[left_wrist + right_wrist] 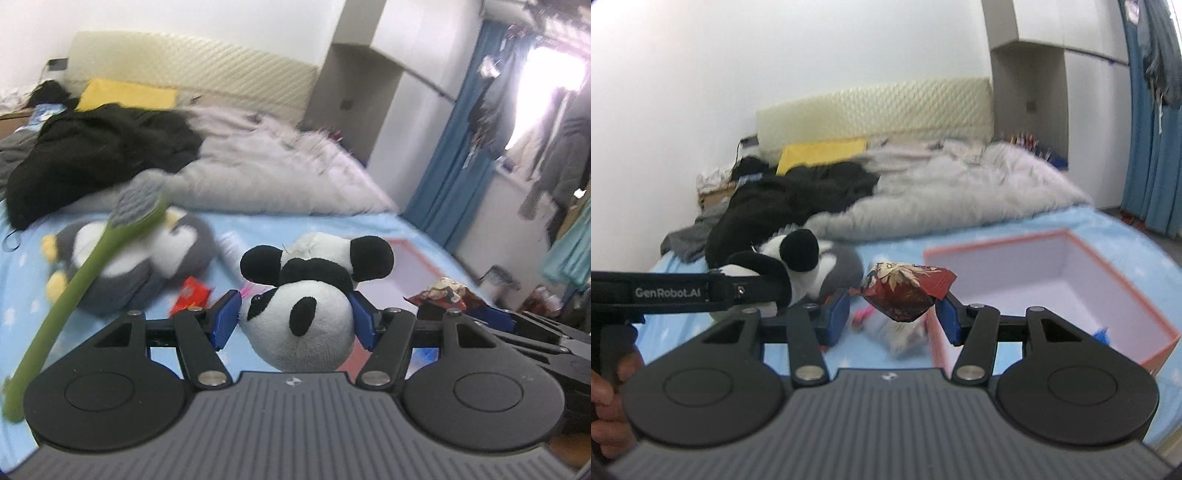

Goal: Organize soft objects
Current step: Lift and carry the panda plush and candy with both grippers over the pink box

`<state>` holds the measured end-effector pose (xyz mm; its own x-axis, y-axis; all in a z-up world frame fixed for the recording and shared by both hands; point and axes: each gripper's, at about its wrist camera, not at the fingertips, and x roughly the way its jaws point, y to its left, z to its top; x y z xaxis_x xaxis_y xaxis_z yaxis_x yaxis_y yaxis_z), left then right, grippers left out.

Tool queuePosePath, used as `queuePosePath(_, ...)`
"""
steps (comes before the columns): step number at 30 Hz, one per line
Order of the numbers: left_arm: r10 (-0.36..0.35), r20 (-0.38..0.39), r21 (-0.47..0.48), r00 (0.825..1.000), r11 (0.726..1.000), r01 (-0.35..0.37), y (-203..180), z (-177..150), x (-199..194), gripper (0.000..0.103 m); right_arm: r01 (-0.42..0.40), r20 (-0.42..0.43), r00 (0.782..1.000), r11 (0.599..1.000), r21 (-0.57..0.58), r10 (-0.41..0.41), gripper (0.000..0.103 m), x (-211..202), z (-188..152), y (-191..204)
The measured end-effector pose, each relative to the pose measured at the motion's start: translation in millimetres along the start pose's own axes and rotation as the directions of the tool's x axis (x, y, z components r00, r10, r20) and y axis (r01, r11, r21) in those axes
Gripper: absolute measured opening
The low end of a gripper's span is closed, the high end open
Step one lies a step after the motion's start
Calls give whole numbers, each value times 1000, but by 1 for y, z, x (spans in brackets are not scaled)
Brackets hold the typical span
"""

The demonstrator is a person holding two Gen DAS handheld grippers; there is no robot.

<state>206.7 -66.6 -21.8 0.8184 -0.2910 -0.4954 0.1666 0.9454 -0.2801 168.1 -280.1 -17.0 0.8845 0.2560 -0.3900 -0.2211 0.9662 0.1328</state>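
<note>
We hold 2 things: left gripper [295, 317] clamps the panda [299, 314] at frame centre, right gripper [892, 314] pinches the bag [905, 291]. Carry both level over the box [1052, 291], lower right, before letting go.

We note the penguin plush [147, 266] blurred and partly hidden behind a green stalk [70, 291], its lower end cut off by the left edge, the box [1067, 291] near wall hidden behind our right gripper [892, 317], quilt [960, 192] smeared at the bed's [897, 243] head end.
</note>
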Motion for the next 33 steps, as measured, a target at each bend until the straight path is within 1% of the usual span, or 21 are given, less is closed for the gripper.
queuePosePath(4,-45,24,20,999,999,44,-23,20,0,68,12,51,999,1000,3,-12,55,-12,26,-13)
queuePosePath(7,-70,24,50,997,996,69,-41,31,7,68,48,76,996,999,-20,-47,55,-16,41,-23)
queuePosePath(9,-84,11,61,996,995,83,-52,37,17,68,66,81,995,998,-24,-64,55,-16,49,-33)
queuePosePath(12,-116,-24,48,993,992,117,-63,44,38,68,89,69,994,996,-23,-88,55,-11,56,-49)
queuePosePath(17,-142,-102,46,985,988,147,-79,46,82,68,117,-6,993,993,0,-117,55,6,57,-78)
queuePosePath(21,-144,-187,52,972,986,157,-94,43,121,68,149,-89,985,988,29,-146,55,24,47,-104)
queuePosePath(23,-138,-216,66,967,986,156,-103,40,139,68,167,-131,978,986,29,-162,55,34,41,-118)
queuePosePath(28,-146,-321,58,936,983,173,-123,33,190,69,216,-221,955,974,62,-198,55,58,29,-153)
queuePosePath(31,-131,-377,46,917,986,160,-132,25,215,68,208,-271,946,974,87,-177,55,70,20,-169)
queuePosePath(33,-102,-402,76,910,987,145,-140,20,230,69,226,-300,935,970,87,-191,55,78,14,-175)
